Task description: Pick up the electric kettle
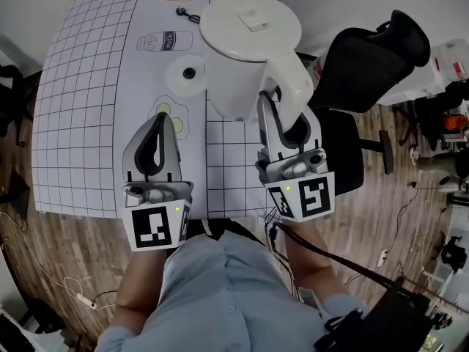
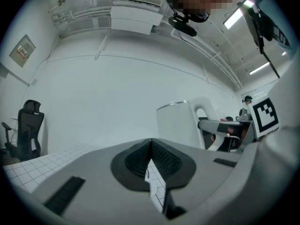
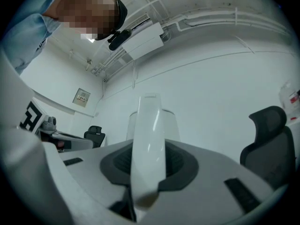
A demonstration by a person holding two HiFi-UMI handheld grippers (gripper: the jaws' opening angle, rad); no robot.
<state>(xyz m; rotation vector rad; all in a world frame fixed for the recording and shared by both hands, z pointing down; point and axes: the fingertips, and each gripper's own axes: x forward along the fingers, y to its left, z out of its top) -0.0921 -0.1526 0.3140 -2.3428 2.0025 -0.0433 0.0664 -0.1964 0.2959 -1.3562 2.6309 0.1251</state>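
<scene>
The white electric kettle (image 1: 249, 35) is off its round base (image 1: 189, 73), which sits on the gridded table (image 1: 88, 108) just to its left. The kettle hangs over the table's right side, carried only by its handle (image 1: 292, 79). The right gripper (image 1: 287, 121) has its jaws partly closed, squeezing that handle between the dark pads.

What worries me is the hold. The handle is smooth and glossy, and the whole body hangs on its far side, so I'd expect it to swivel or slide in the pads on a quick swing. I can't tell if it holds water. The black office chair (image 1: 366, 64) stands near on the right, easy to clip.

The right gripper points away from the person, nose a touch up. The left gripper (image 1: 160, 134) rides level beside it over the table, jaws together, holding nothing.
</scene>
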